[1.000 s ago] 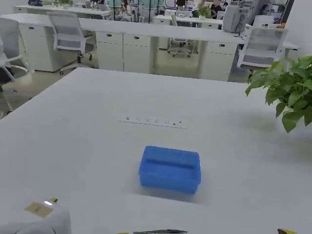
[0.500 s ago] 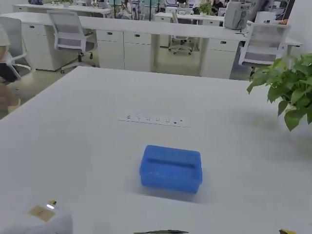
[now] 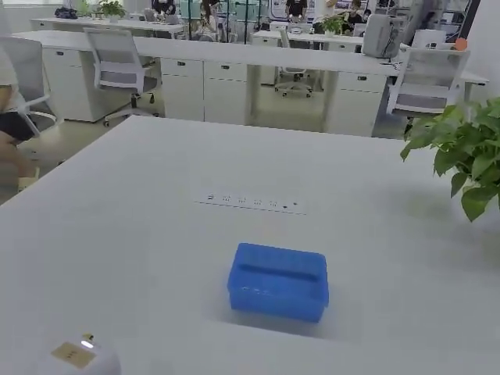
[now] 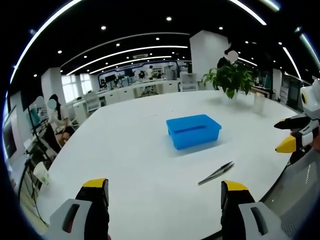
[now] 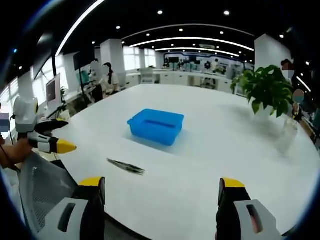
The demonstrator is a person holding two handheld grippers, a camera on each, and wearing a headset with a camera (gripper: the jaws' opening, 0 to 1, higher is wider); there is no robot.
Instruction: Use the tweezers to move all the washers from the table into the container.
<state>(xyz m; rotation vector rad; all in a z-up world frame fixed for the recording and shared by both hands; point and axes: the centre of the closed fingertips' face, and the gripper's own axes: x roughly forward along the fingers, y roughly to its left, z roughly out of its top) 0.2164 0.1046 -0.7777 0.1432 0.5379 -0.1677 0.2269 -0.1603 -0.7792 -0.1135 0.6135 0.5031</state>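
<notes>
Headset camera has tipped up since a second ago, so the blue container (image 3: 278,281) sits slightly lower in the head view; on the white table (image 3: 117,234) nothing itself has shifted. Far left, a seated person (image 3: 12,101) has come into view beside the office chairs (image 3: 117,66). Lower left, a gripper's white housing (image 3: 78,355) pokes in, side unclear. Mid-table: socket strip (image 3: 250,203), then the container nearer the viewer, upright, well apart from it. Right edge: potted plant (image 3: 461,156). Left gripper (image 4: 164,185): jaws spread wide, holding nothing; tweezers (image 4: 216,173) lie flat on the table in the open, between jaws and container. Right gripper (image 5: 161,182): jaws likewise wide apart and unladen, tweezers ahead-left. Washers too small to make out.
</notes>
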